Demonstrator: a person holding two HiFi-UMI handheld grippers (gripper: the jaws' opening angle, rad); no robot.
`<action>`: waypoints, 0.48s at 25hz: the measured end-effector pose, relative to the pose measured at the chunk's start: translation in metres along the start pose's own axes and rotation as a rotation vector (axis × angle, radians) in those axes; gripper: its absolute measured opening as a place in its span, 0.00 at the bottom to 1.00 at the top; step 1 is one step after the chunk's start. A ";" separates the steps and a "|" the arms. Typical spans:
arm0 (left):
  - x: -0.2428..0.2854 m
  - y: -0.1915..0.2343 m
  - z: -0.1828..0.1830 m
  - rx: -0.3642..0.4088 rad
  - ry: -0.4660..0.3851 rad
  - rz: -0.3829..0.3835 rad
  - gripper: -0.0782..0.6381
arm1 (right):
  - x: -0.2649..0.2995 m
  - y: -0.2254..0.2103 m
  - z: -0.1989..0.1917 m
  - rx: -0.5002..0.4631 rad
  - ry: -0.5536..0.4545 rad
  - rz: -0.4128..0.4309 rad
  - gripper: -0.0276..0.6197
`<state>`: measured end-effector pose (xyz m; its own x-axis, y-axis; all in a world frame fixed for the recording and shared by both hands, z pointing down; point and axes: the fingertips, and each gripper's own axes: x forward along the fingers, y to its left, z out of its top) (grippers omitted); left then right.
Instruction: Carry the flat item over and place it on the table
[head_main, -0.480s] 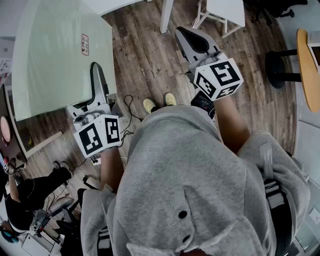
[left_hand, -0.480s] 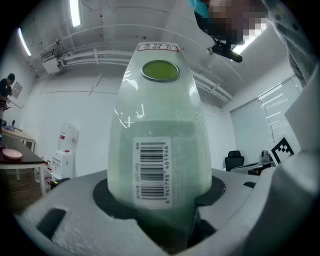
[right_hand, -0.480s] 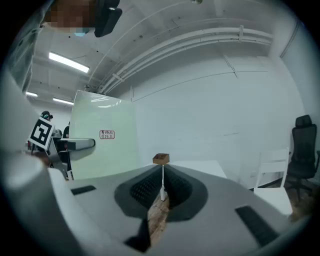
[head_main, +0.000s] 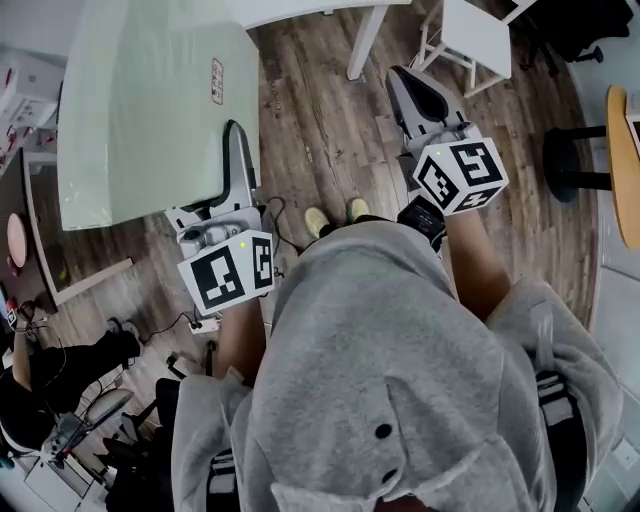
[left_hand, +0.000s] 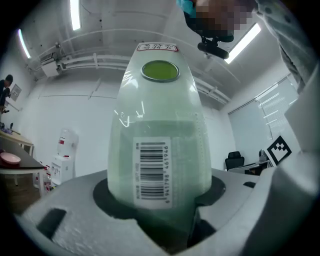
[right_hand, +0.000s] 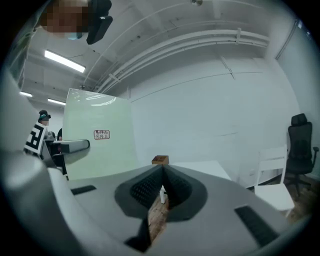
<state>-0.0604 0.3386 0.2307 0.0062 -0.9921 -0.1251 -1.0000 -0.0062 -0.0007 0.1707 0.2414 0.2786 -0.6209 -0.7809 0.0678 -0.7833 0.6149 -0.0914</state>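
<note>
A large flat pale green board (head_main: 150, 110) with a small red-and-white sticker hangs over the wood floor at the upper left of the head view. My left gripper (head_main: 236, 140) is shut on its right edge. In the left gripper view the board (left_hand: 160, 125) rises between the jaws, with a barcode label and a green round spot near its top; my left gripper (left_hand: 161, 202) clamps its base. My right gripper (head_main: 420, 92) is shut and holds nothing. In the right gripper view, beyond my right gripper (right_hand: 159, 189), I see the board (right_hand: 100, 150) at the left.
A white table (right_hand: 200, 167) with a small brown box (right_hand: 160, 160) stands ahead; its leg (head_main: 365, 40) is near a white chair (head_main: 470, 35). A black stool (head_main: 570, 160) and a wooden tabletop (head_main: 625, 160) are at the right. A person (head_main: 50, 370) crouches at the lower left.
In the head view the board and both grippers sit a little further right and lower, and the white table's leg and chair have drawn nearer. The left gripper's hold on the board is unchanged.
</note>
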 end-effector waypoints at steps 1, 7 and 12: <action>-0.001 0.002 0.000 -0.003 0.000 0.000 0.52 | 0.000 0.003 -0.001 -0.006 0.001 -0.001 0.09; -0.009 0.051 -0.004 -0.020 0.002 0.010 0.52 | 0.023 0.041 0.003 -0.024 0.005 0.006 0.09; 0.000 0.058 -0.005 -0.017 -0.006 0.005 0.52 | 0.036 0.042 0.004 -0.027 0.003 0.011 0.09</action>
<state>-0.1187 0.3380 0.2355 0.0009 -0.9913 -0.1315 -0.9998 -0.0032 0.0173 0.1150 0.2387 0.2736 -0.6296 -0.7738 0.0695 -0.7769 0.6262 -0.0657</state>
